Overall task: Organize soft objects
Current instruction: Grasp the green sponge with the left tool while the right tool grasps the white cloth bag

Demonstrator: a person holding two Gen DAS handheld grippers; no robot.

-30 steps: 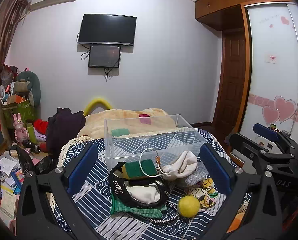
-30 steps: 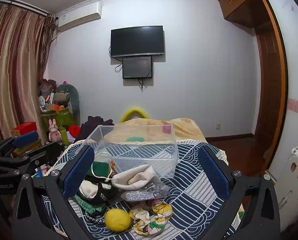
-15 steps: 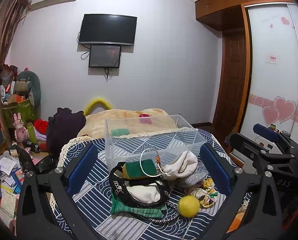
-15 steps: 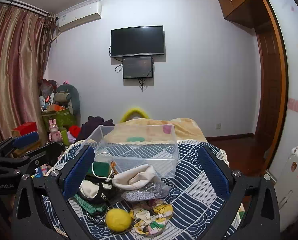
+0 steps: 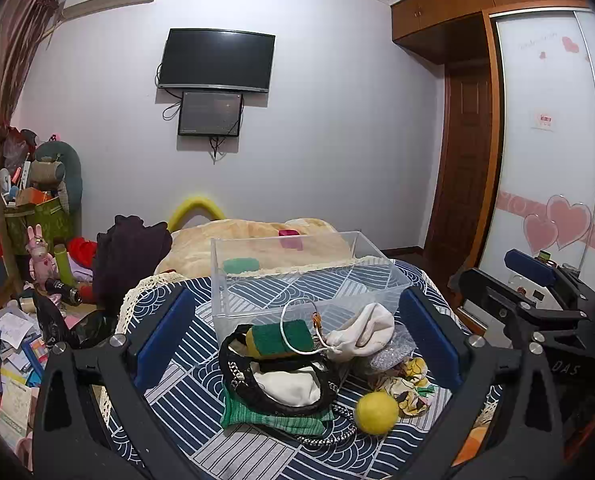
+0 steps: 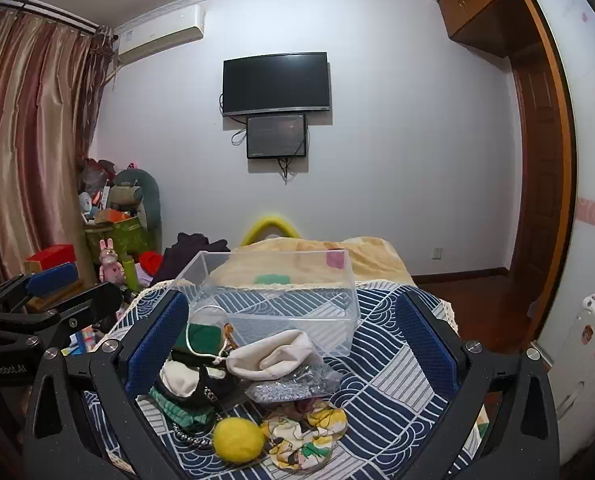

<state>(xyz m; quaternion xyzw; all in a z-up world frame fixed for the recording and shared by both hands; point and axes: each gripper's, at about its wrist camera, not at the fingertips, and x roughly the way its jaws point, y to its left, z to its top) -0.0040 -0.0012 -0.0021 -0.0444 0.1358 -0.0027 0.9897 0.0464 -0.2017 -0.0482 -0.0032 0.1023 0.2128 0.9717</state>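
**Both grippers poised over the pile, nothing picked yet**

Bedroom walls, a wall-mounted television [image 5: 216, 60] and a wooden wardrobe frame the scene; closer in, we look down on a table spread with a blue wave-patterned cloth [image 6: 393, 372]. On it stands a clear plastic bin [image 5: 297, 276], which looks empty. Just in front of the bin lies the heap of soft objects: a cream drawstring pouch [image 5: 363, 330], a green sponge-like block [image 5: 283, 340], a folded green cloth [image 5: 273, 416] under a black strap, a yellow ball [image 6: 237, 438] and a floral fabric piece [image 6: 307, 432].

We hold the left gripper [image 5: 297, 344] with its blue pads spread wide, gripping nothing, hovering above and short of the pile. The right gripper [image 6: 293, 344] is likewise wide apart and unloaded, aimed at the same heap from the other side.

We judge the task barely begun: this is the approach before a first pick. The next move calls for choosing one item, lowering over it and closing gently, then lifting it clear of the strap and cord [image 5: 293, 324] tangled through the pile.

The pouch is the likeliest target. In the right wrist view its long axis runs roughly left to right, cinched neck pointing left toward the cord. A grasp across its narrow middle should hold.
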